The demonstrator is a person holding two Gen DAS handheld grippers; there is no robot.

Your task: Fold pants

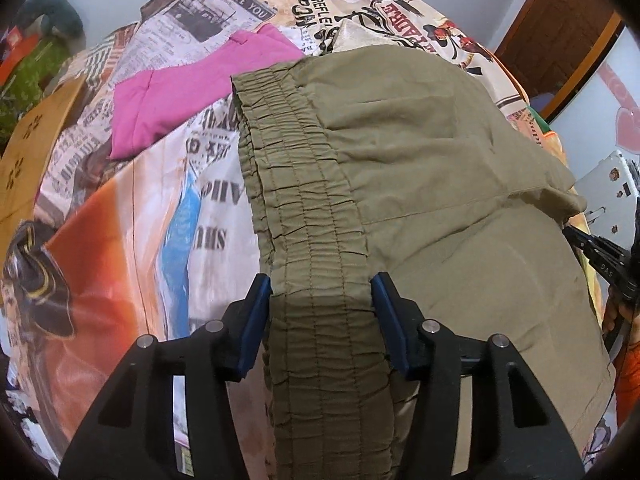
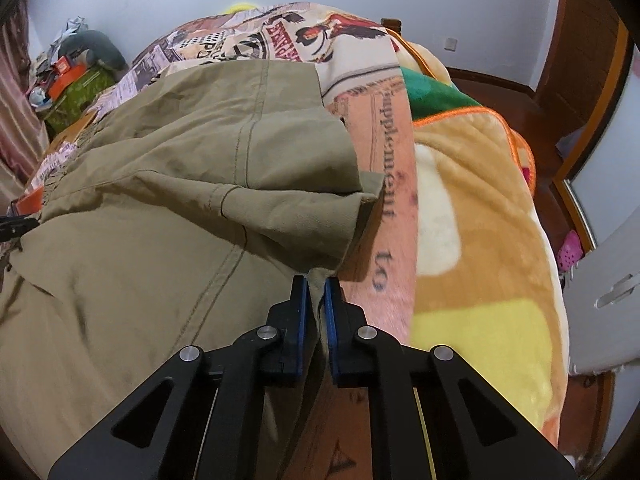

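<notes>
Olive-khaki pants (image 1: pixel 420 168) lie on a bed, folded over on themselves, and also fill the left of the right wrist view (image 2: pixel 160 200). Their gathered elastic waistband (image 1: pixel 296 184) runs toward the left gripper (image 1: pixel 320 292), whose blue pads stand wide apart on either side of the band, so it is open. The right gripper (image 2: pixel 316 292) is shut on a pinch of the pants' right edge fabric (image 2: pixel 318 280). The right gripper also shows at the right edge of the left wrist view (image 1: pixel 600 252).
A newspaper-print bedsheet (image 1: pixel 160 200) covers the bed. A pink garment (image 1: pixel 180 96) lies left of the pants. A yellow-orange plush blanket (image 2: pixel 480 220) lies to the right. Clutter (image 2: pixel 68 76) sits at the far left by the wall. A wooden door (image 2: pixel 580 40) is at the right.
</notes>
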